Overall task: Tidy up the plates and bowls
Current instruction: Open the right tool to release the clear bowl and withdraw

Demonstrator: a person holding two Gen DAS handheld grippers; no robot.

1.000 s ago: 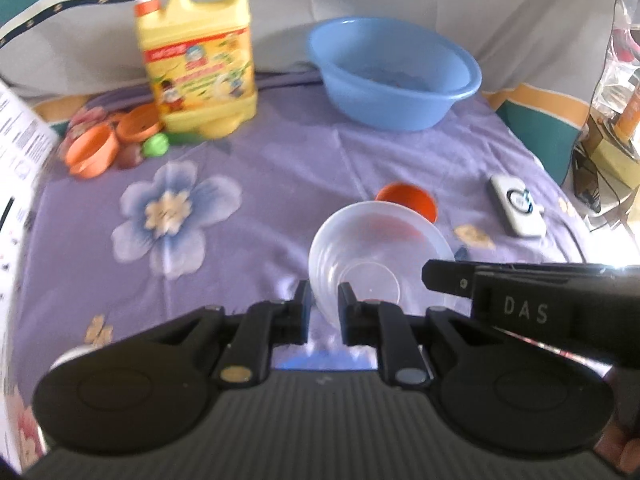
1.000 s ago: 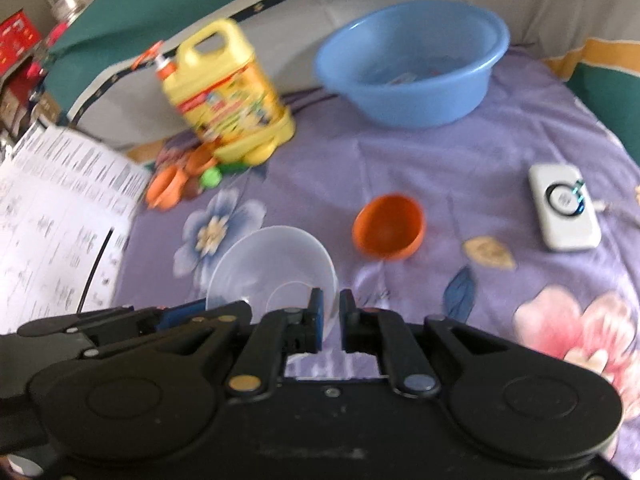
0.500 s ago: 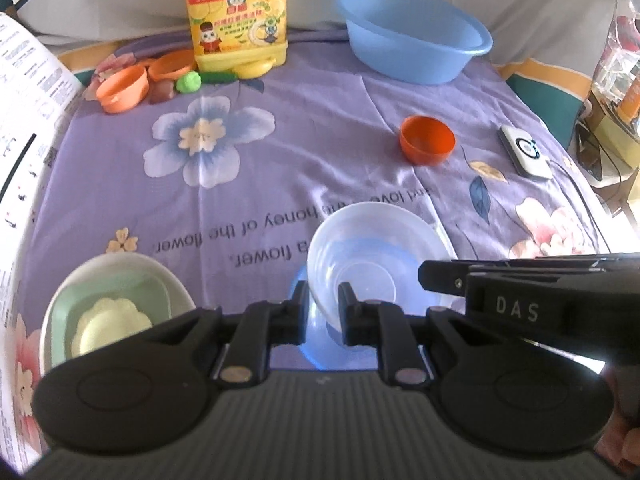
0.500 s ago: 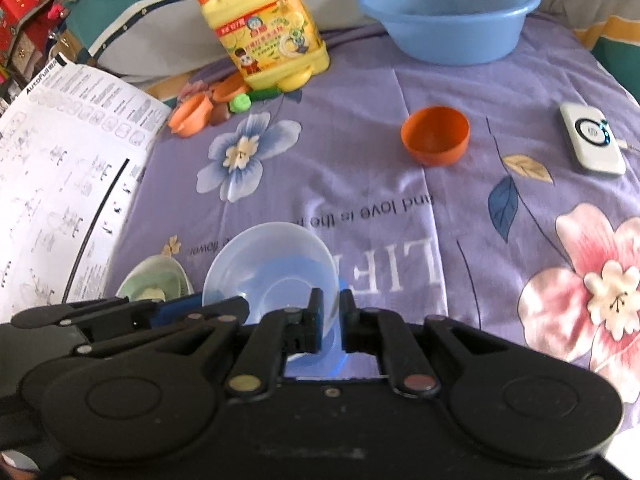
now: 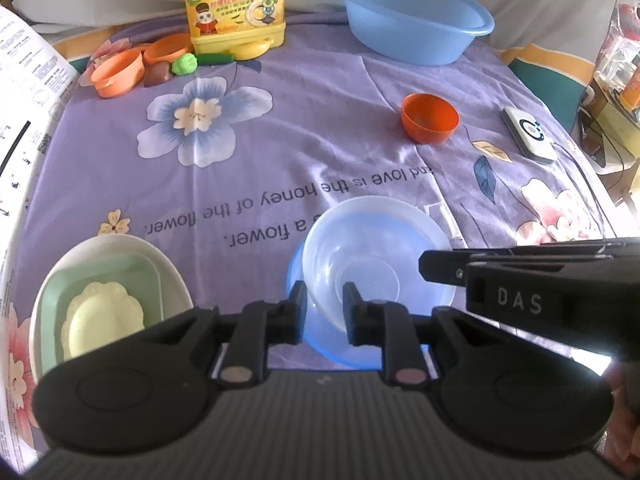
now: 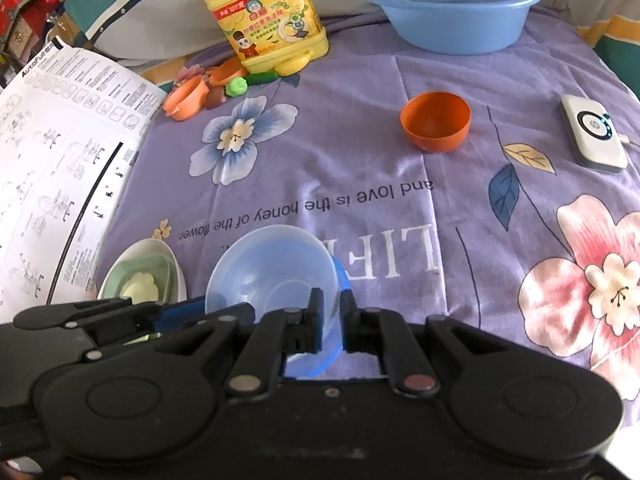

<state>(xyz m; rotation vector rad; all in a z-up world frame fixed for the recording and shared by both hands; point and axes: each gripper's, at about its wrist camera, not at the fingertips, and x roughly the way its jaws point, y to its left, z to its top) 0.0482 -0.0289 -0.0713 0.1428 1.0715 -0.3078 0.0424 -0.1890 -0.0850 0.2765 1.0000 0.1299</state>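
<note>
Now that the clear bowl (image 5: 372, 256) has come down from mid-air onto the blue plate (image 5: 340, 344) near the stacked dishes (image 5: 108, 296), both holds are loosening. The left gripper (image 5: 324, 306) is opening around its near rim. The right gripper (image 6: 330, 318) stands almost closed astride the opposite rim, so this bowl looks placed.

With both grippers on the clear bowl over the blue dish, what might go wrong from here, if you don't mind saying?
1. The left gripper has its jaws opening while the clear bowl sits tilted on the blue dish; it may slide off.
2. The right gripper, jaws opening too, has the rim between them; withdrawing might drag the bowl.
3. The stacked plates sit close on the left and could be bumped.
</note>
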